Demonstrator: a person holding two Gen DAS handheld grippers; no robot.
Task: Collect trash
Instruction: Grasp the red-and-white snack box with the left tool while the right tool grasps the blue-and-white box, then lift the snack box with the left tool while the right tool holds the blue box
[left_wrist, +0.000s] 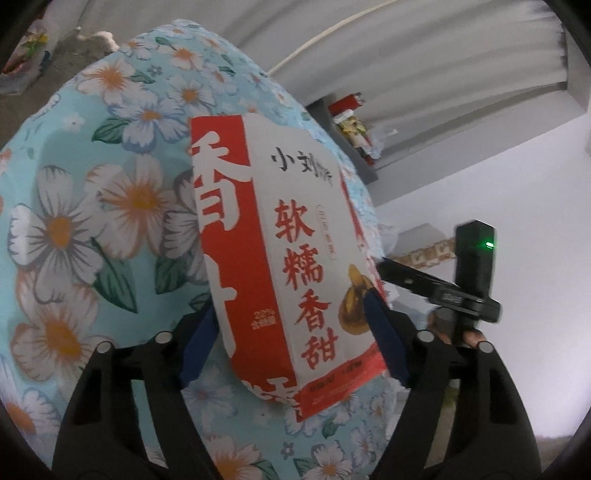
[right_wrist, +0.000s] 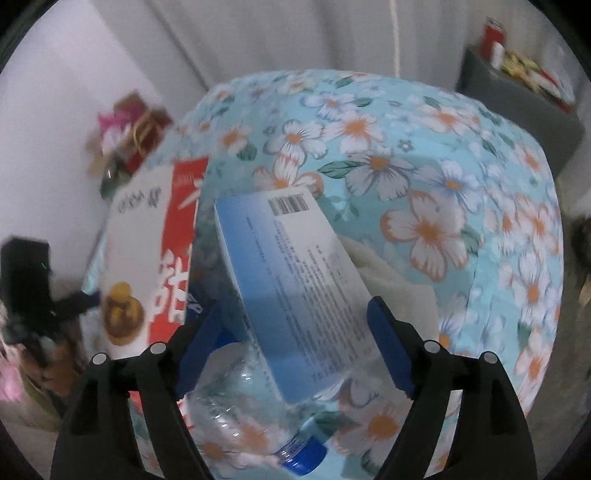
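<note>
The left gripper (left_wrist: 291, 328) pinches a red-and-white carton (left_wrist: 280, 236) at frame centre, over the floral cloth (left_wrist: 92, 206). The right gripper (right_wrist: 291, 343) straddles a blue box (right_wrist: 295, 280) lying at centre; whether its spread fingers (right_wrist: 388, 343) press it I cannot tell. A bottle (right_wrist: 251, 417) lies below it.

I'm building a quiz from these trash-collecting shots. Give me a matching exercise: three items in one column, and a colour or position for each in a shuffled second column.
Items:
1. snack box
2. blue-and-white box
3. plastic bottle

Descriptions:
A. clear, with a blue cap, lying on the floral cloth
B. red and white, between the left gripper fingers
C. barcode on top, between the right gripper fingers

Pairs: 1-B, 2-C, 3-A
</note>
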